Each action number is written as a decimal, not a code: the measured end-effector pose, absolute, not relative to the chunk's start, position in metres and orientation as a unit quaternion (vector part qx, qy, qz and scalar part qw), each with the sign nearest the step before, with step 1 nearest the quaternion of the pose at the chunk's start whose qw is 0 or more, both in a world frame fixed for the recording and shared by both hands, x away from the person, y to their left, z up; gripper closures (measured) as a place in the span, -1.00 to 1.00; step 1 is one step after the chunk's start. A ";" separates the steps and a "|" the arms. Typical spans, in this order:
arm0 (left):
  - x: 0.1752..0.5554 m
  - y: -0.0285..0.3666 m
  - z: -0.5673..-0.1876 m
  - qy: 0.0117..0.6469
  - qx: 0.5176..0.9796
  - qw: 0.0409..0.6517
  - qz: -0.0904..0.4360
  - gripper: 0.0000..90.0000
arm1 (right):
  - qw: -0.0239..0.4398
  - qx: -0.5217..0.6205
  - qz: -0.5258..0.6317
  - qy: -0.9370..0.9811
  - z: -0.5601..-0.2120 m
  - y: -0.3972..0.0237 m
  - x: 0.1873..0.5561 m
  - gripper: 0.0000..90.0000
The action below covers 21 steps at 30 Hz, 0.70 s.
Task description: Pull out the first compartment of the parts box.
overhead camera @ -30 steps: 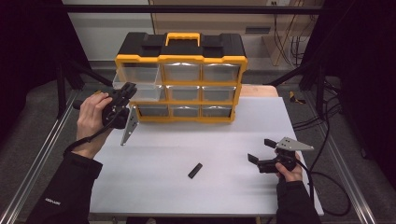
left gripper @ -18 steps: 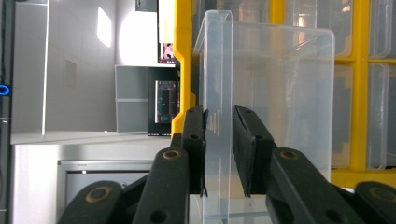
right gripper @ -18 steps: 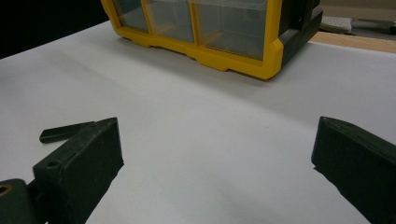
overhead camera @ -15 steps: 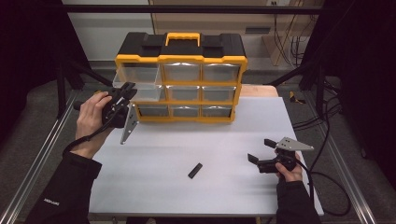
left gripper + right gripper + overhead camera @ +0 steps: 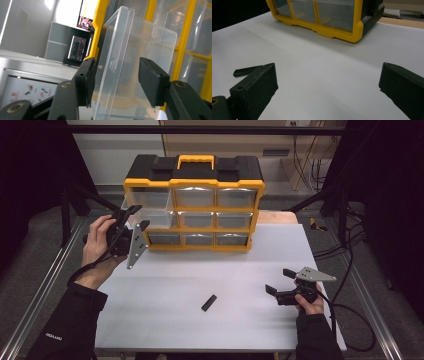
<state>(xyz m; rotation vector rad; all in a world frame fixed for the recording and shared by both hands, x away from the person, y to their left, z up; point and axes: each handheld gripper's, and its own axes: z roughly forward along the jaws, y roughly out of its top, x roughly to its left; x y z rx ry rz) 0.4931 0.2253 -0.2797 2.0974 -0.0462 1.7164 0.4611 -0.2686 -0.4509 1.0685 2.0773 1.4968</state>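
Left tool at a pulled-out clear drawer of the yellow organizer; right tool idle on the desk.

From left to right: the left tool (image 5: 134, 217) points at the clear plastic drawer (image 5: 150, 218), which sticks out from the left column, middle row, of the yellow-and-black drawer organizer (image 5: 194, 200) at the far edge of the white desk (image 5: 170, 285). Its jaws have just been opening: they stand partly apart on either side of the drawer's (image 5: 130, 67) front, the pads no longer pressing on it. A small black bar (image 5: 209, 302) lies flat near the desk's middle, well apart from both hands. The right tool (image 5: 280, 281) rests low at the right, jaws wide and empty.
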 end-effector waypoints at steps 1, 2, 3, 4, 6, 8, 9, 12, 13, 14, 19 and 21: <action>0.493 0.225 -0.279 -0.011 0.757 0.219 0.616 0.02 | 0.183 0.379 0.530 0.736 -0.451 -0.269 0.461 -0.95; 0.492 0.225 -0.279 -0.006 0.758 0.226 0.612 -0.01 | 0.183 0.379 0.530 0.736 -0.451 -0.269 0.461 -0.95; 0.492 0.225 -0.278 0.000 0.759 0.232 0.609 -0.05 | 0.182 0.378 0.530 0.737 -0.451 -0.269 0.461 -0.95; 0.492 0.225 -0.278 0.007 0.760 0.237 0.605 -0.08 | 0.183 0.378 0.530 0.736 -0.451 -0.269 0.461 -0.95; 0.492 0.225 -0.277 0.022 0.763 0.248 0.597 -0.13 | 0.183 0.378 0.531 0.735 -0.451 -0.269 0.461 -0.95; 0.491 0.226 -0.276 0.038 0.763 0.265 0.588 -0.19 | 0.183 0.379 0.531 0.735 -0.451 -0.269 0.461 -0.95; 0.491 0.226 -0.276 0.046 0.764 0.274 0.583 -0.22 | 0.183 0.378 0.531 0.735 -0.451 -0.269 0.461 -0.95; 0.490 0.226 -0.274 0.061 0.761 0.299 0.573 -0.28 | 0.183 0.378 0.532 0.735 -0.451 -0.269 0.461 -0.95; 0.490 0.227 -0.273 0.066 0.760 0.307 0.569 -0.30 | 0.183 0.378 0.531 0.736 -0.451 -0.269 0.461 -0.95; 0.490 0.227 -0.273 0.073 0.760 0.316 0.563 -0.33 | 0.183 0.378 0.531 0.736 -0.451 -0.269 0.461 -0.95; 0.488 0.227 -0.272 0.105 0.760 0.339 0.544 -0.40 | 0.183 0.378 0.531 0.736 -0.451 -0.269 0.461 -0.95; 0.488 0.227 -0.272 0.126 0.759 0.353 0.532 -0.42 | 0.184 0.377 0.531 0.736 -0.451 -0.269 0.461 -0.95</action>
